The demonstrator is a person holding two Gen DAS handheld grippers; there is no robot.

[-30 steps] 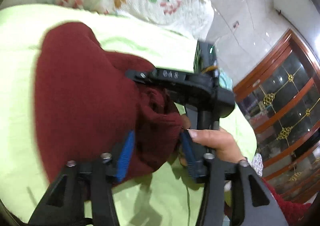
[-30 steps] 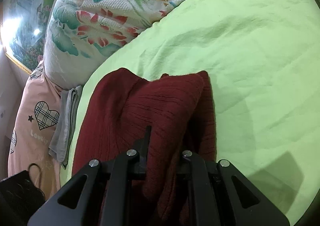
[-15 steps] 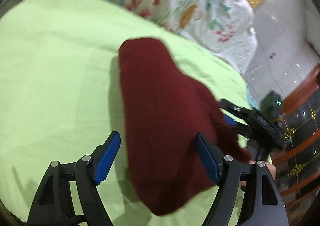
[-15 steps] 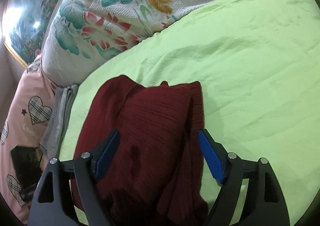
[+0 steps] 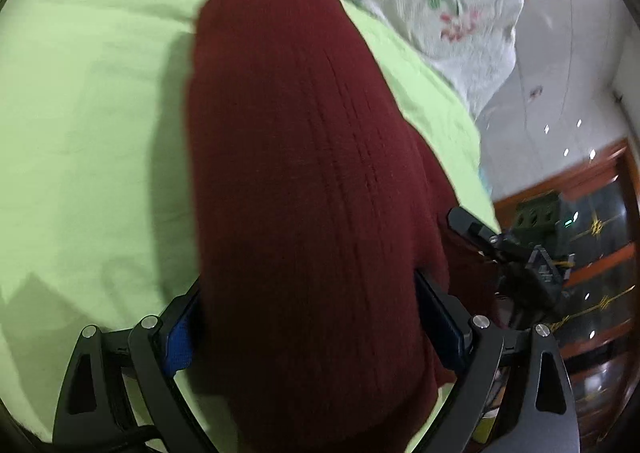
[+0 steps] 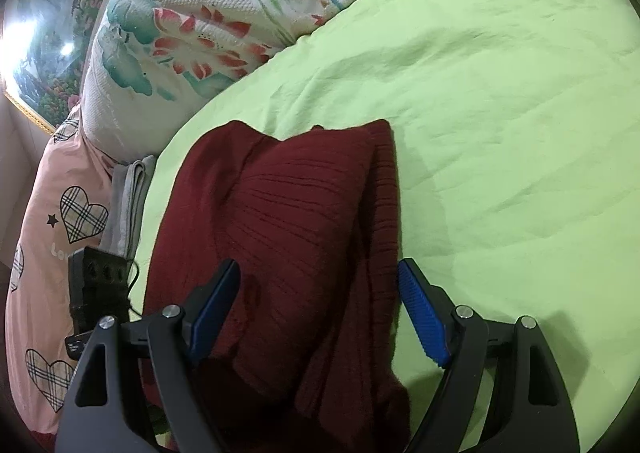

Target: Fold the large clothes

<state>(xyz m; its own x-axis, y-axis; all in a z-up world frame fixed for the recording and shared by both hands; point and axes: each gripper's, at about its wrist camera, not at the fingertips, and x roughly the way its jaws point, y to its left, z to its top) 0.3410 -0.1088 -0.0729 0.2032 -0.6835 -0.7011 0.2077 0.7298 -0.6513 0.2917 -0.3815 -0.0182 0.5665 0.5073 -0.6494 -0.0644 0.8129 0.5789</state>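
A dark red ribbed sweater (image 5: 300,173) lies folded in a long bundle on the light green bed sheet (image 5: 88,113). My left gripper (image 5: 310,317) sits low over its near end. Its jaws are opening, and the knit fills the gap between the blue pads (image 5: 178,337) without being pinched. In the right wrist view the sweater (image 6: 280,233) shows stacked layers. My right gripper (image 6: 318,293) is open and straddles the bundle, one pad (image 6: 422,313) just off the right edge. In the left wrist view the right gripper (image 5: 520,253) shows at the sweater's far side.
A floral quilt (image 6: 208,13) is heaped along the head of the bed. A pink heart-print pillow (image 6: 60,213) and a folded grey cloth (image 6: 128,197) lie to the left. A wooden glass-door cabinet (image 5: 600,213) stands past the bed's edge. Bare green sheet (image 6: 500,113) spreads to the right.
Both grippers have let go of the sweater. The right jaws spread wide in place. The left gripper swung across and dropped closer to the bundle, its jaws widening.
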